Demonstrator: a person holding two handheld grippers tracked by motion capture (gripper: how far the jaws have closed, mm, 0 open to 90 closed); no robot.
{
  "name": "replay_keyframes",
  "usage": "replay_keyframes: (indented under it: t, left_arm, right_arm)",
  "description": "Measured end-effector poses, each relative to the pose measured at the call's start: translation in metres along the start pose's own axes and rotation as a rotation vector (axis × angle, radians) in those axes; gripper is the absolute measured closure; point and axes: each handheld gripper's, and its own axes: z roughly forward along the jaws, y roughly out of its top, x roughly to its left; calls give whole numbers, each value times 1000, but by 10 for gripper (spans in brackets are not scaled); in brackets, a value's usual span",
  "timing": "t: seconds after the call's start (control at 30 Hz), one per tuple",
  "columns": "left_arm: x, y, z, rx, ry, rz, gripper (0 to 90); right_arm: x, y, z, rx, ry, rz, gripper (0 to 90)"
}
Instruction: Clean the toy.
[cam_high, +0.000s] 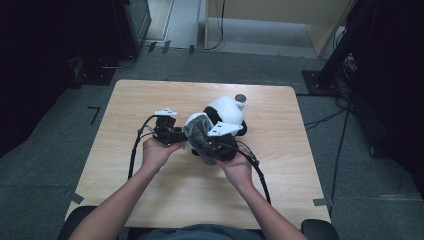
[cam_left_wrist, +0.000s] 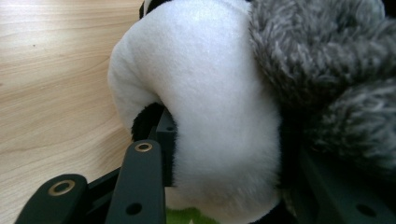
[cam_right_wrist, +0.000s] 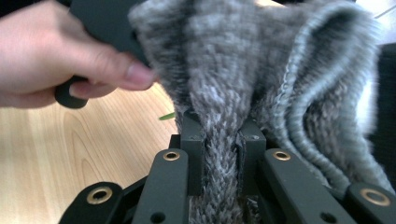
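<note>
roughly at the middle of the wooden table (cam_high: 150, 200) lies a black-and-white panda plush (cam_high: 226, 111), with a grey knitted piece (cam_high: 197, 131) drawn up against its near side; both hands meet there; the left hand (cam_high: 156, 152) carries the left gripper (cam_high: 176, 135), and the right hand (cam_high: 236, 167) carries the right gripper (cam_high: 207, 145), each with a black cable trailing back toward the person.

in the right gripper view the right gripper (cam_right_wrist: 222, 154) has its jaws pinched tight on a fold of the grey knit (cam_right_wrist: 261, 79) — the fabric is squeezed thin between the pads and fans out wide above them; the left hand (cam_right_wrist: 60, 60) shows at the upper left of that view, fingers wrapped round a black handle, just beside the knit's edge.

in the left gripper view the left gripper (cam_left_wrist: 224, 163) has its jaws closed on a white, rounded part of the plush (cam_left_wrist: 210, 102) — the stuffing bulges between the jaws; the grey knit (cam_left_wrist: 327, 70) lies fuzzy against the plush at the right; a scrap of green (cam_left_wrist: 184, 215) peeks out below the white fur; bare table (cam_left_wrist: 51, 84) runs off to the left.
</note>
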Motion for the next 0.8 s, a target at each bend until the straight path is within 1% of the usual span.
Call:
replay_keyframes:
  t: [0.07, 0.1, 0.13, 0.2, 0.3, 0.33, 0.4, 0.43, 0.47, 0.5, 0.53, 0.57, 0.6, 0.63, 0.67, 0.7, 0.77, 0.8]
  left_arm:
    - [2, 0, 0, -4, 5, -14, 593]
    - [3, 0, -1, -11, 3, -24, 593]
    - [3, 0, -2, -14, 2, -30, 592]
    - [4, 1, -3, -22, 3, -37, 592]
    - [4, 1, -2, -27, 5, -53, 591]
    - [5, 1, -2, -32, -3, -65, 590]
    - [6, 2, -2, -44, -23, -91, 589]
    - [6, 2, -3, -51, -27, -92, 588]
    - [5, 3, -5, -57, -28, -87, 587]
    - [5, 3, -5, -59, -27, -87, 586]
    - [5, 3, -6, -57, -27, -87, 585]
    - [5, 3, -7, -56, -25, -92, 584]
    - [5, 3, -7, -57, -28, -92, 582]
    - [4, 3, -7, -57, -32, -92, 582]
    - [3, 3, -7, -54, -40, -83, 581]
    - [1, 4, -6, -58, -41, -77, 581]
    - [0, 5, -7, -65, -37, -68, 580]
    - [1, 5, -8, -64, -36, -77, 580]
  right_arm:
    - [4, -2, 5, -3, -1, -14, 783]
    - [6, -4, 6, -4, 8, -7, 784]
    - [8, -6, 8, -3, 20, -15, 786]
    - [13, -11, 12, 10, 28, -52, 787]
    - [18, -15, 19, 37, 26, -80, 788]
    - [20, -15, 21, 42, 29, -80, 788]
    - [26, -15, 27, 71, 30, -112, 789]
    - [32, -16, 31, 87, 30, -136, 789]
    - [35, -16, 32, 86, 13, -147, 791]
    - [37, -18, 34, 55, 11, -139, 792]
    - [36, -20, 38, 47, 27, -124, 792]
    - [35, -21, 41, 54, 30, -126, 792]
    - [34, -24, 49, 84, 28, -140, 794]
    - [34, -26, 52, 103, 21, -139, 794]
    - [34, -28, 56, 103, 15, -136, 794]
    - [33, -30, 58, 91, 8, -128, 795]
    - [28, -33, 59, 51, -10, -94, 799]
    - [26, -34, 60, 41, -17, -96, 799]
